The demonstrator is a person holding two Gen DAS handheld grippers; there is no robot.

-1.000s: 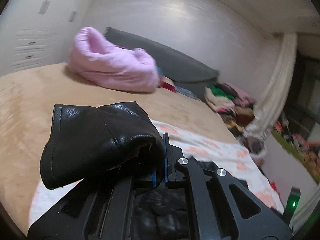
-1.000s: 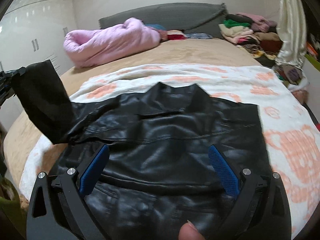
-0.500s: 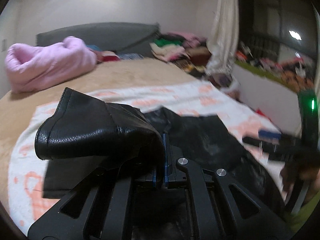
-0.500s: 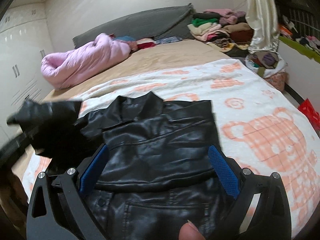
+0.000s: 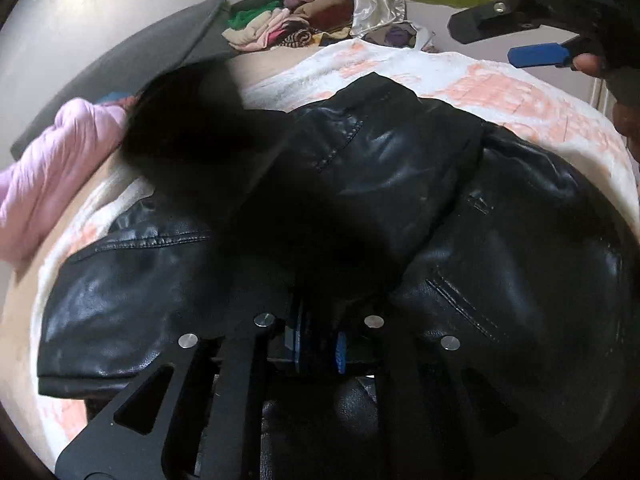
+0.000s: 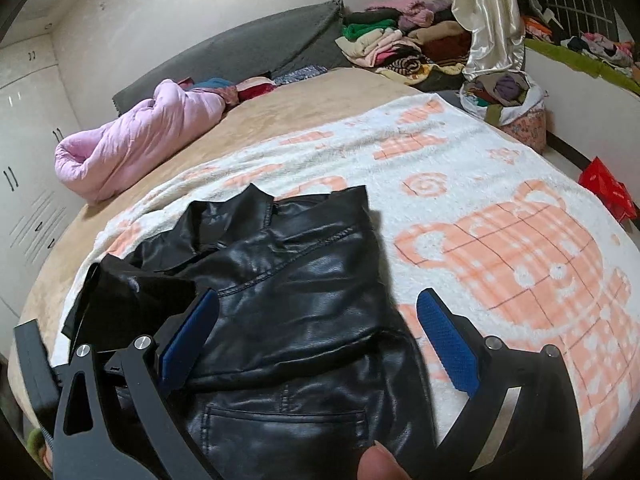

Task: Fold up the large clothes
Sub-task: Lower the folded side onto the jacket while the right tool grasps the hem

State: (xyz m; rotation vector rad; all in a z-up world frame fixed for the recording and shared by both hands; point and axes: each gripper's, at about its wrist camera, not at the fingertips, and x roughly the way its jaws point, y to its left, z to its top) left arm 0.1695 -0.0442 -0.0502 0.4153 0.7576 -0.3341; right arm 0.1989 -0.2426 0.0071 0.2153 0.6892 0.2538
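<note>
Showing the sleeve fold of a black leather jacket (image 6: 288, 304) spread on a patterned blanket (image 6: 500, 248) over the bed. The left claw (image 5: 318, 346) has its jaws nearly together, pinching the sleeve (image 5: 360, 184), which runs away from the claw across the jacket's body toward the collar (image 6: 240, 208); its jaws have just been easing apart, with the sleeve between them and seemingly gripped. The right claw (image 6: 320, 332) stands wide with nothing between its pads, poised above the jacket's lower half, its right pad over the jacket's edge. The jacket's long axis runs from hem, near both claws, to collar, farther up the bed. Judged nearer the sleeve, the left claw has only to lay it down.
</note>
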